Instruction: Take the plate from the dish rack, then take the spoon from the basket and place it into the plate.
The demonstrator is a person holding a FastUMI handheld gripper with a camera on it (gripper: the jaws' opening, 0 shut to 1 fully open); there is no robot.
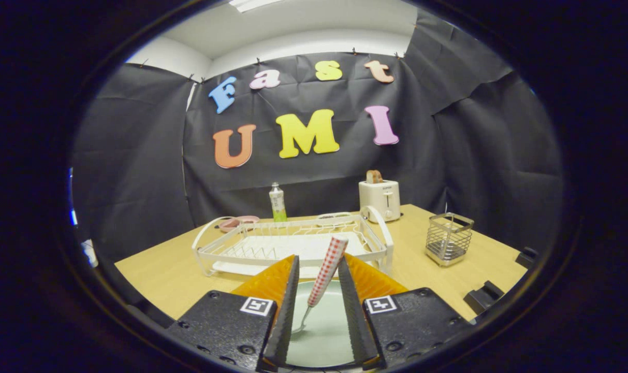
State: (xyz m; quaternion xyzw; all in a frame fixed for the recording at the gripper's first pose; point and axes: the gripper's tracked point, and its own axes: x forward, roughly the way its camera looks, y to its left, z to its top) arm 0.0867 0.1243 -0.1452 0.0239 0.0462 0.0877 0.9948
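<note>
Claw (pixel 319 269): two long, narrow fingers (pixel 288 316), each backed by a wedge-shaped translucent orange brace (pixel 269 282). Each finger mounts on a matte black, textured block (pixel 225 326). Every block carries one square black-and-white fiducial marker (pixel 257 305) on its inner top corner, plus recessed round screws along the edges.

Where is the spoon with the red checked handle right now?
The spoon stands tilted between the two fingers of the hand-held gripper, its bowl down over the pale plate, just in front of the white dish rack.
</note>
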